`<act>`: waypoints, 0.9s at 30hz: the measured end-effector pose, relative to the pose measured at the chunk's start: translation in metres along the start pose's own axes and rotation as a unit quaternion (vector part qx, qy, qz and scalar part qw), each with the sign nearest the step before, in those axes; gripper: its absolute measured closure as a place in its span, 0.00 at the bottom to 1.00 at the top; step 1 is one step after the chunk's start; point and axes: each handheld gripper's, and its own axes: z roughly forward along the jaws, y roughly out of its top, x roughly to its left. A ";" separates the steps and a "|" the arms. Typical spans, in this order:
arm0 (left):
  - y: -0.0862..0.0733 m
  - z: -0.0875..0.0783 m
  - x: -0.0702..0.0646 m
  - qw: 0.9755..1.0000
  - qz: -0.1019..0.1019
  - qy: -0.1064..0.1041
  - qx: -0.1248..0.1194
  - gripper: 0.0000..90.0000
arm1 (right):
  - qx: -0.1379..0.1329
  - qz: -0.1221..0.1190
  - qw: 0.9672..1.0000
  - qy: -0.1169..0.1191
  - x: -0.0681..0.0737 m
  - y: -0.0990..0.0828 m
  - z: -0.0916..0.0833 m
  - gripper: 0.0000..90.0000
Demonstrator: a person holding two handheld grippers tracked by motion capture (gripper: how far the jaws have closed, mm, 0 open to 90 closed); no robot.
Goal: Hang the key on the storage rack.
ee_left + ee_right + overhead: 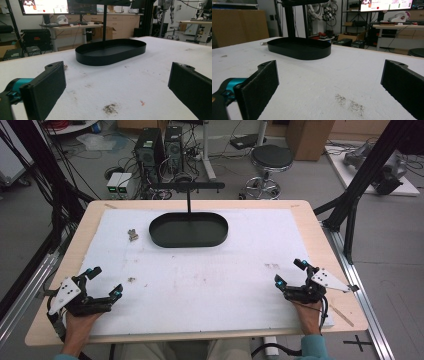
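Nearest, the left claw (104, 281) and right claw (290, 272) rest wide open and empty at the desk's (320, 227) near corners, seemingly poised to start. Farther off, the small grey metal piece (132, 235) lies just left of the black oval metal tray (188, 229).

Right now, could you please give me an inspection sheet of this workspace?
Surface: white mat on a wooden table, smudged with dark specks.
Job's things: black oval tray at the far middle, a black post rising from it; nothing seen inside.
Clutter: small grey piece left of the tray.
Grippers: left gripper and right gripper at the near corners, jaws open, nothing between them.
Cables: one trails from the right gripper.
Surroundings: stool, computer towers, monitor.
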 end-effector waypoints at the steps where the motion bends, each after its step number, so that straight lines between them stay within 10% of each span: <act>1: 0.000 0.000 0.000 1.000 -0.001 0.000 0.003 0.02 | 0.000 0.000 1.000 0.000 0.000 0.000 0.000 0.01; 27: 0.018 0.002 0.017 0.999 -0.016 0.021 0.027 0.02 | -0.005 0.000 1.000 -0.003 0.000 0.000 -0.001 0.01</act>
